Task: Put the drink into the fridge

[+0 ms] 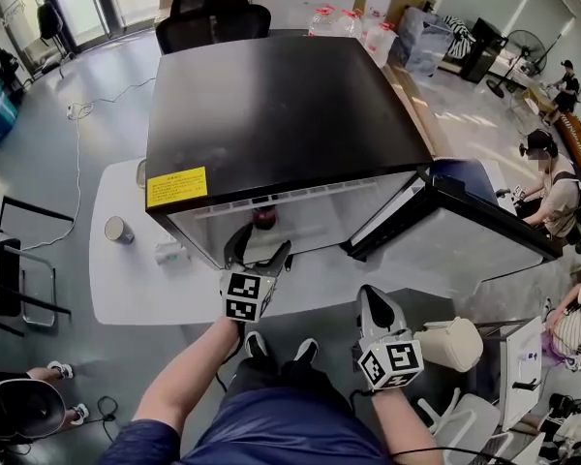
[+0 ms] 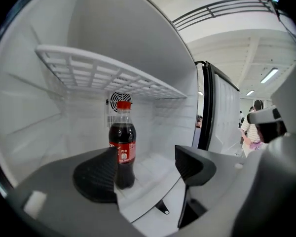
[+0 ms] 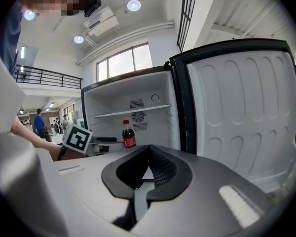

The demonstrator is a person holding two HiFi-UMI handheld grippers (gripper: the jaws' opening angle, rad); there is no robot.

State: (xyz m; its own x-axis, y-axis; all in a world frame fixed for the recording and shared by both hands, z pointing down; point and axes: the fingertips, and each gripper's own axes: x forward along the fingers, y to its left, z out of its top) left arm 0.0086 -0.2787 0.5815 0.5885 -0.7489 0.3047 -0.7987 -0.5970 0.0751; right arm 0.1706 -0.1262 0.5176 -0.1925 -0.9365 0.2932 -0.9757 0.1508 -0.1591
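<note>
Standing upright on fridge floor, under wire shelf: bottle. Left gripper holding jaws wide apart, not pressing bottle. Right gripper hanging outside fridge, jaws together, empty. Risk: left pad clipping bottle while backing out, toppling it.

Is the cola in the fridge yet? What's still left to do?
Done: the cola bottle stands upright inside the fridge, under the wire shelf. In hand: nothing. The left hand-held gripper sits in front of the bottle with its jaws wide apart, not pressing it, and the right hand-held gripper is shut and empty. Left: pull the left one out and close the fridge door, which is open.
</note>
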